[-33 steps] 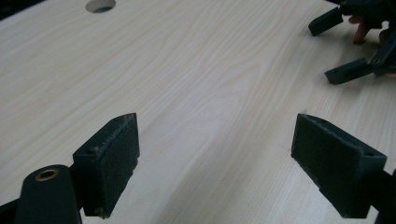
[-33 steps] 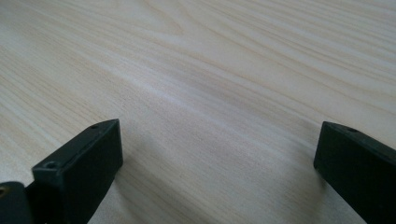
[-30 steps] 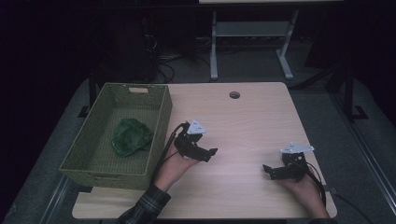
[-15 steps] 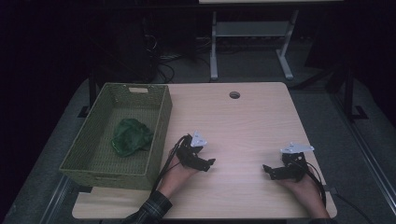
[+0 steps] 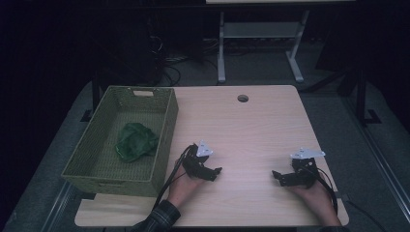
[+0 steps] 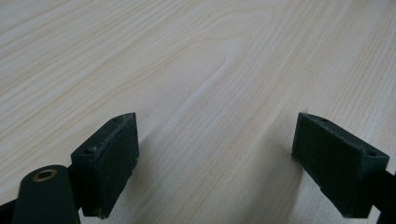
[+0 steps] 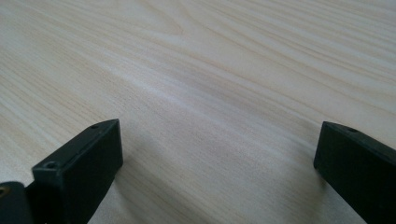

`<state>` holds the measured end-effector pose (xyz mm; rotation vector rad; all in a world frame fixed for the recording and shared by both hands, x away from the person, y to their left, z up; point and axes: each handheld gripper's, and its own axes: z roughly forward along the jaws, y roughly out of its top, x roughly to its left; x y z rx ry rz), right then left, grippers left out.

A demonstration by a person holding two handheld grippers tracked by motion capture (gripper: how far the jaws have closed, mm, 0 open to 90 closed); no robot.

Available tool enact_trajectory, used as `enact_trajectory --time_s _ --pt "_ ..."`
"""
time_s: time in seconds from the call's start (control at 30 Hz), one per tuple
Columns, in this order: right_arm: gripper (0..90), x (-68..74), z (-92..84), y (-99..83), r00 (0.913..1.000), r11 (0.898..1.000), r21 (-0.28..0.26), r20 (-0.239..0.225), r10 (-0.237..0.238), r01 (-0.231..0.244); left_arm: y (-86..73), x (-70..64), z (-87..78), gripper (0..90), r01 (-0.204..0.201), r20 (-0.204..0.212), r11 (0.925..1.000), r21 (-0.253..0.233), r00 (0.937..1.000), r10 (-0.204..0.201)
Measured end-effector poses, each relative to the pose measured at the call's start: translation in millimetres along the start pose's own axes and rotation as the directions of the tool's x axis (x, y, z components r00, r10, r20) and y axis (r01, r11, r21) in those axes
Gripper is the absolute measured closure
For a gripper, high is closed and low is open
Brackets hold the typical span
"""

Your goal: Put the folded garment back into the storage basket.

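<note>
A crumpled green cloth (image 5: pixel 135 141) lies inside the green woven basket (image 5: pixel 167 126) at the table's left. My left gripper (image 5: pixel 215 172) rests low on the wooden table (image 5: pixel 251 130) just right of the basket, pointing right, jaws wide apart with nothing between them. In the left gripper view its fingers (image 6: pixel 109 161) frame bare wood. My right gripper (image 5: pixel 276 176) sits near the table's front right, pointing left, also open and empty. Its fingers (image 7: pixel 81 163) in the right gripper view stand over bare wood grain.
A round cable hole (image 5: pixel 242 98) sits near the table's far edge. Beyond the table stands a metal frame leg (image 5: pixel 221 53) on dark floor with cables. The table's front edge lies close under both hands.
My left gripper has come down and toward the front, away from the basket's right wall, settling low on the table. The right gripper has stayed put.
</note>
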<state>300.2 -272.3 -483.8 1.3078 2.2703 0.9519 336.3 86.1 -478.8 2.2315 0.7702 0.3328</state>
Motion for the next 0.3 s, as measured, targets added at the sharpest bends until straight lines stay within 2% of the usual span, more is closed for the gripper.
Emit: enact_trajectory --time_s 0.3 --pt "0.9 0.0 0.0 0.0 1.0 1.0 0.0 0.0 0.0 0.0 0.1 0.1 0.1 12.9 0.003 -0.003 1.0 0.003 1.0 -0.003"
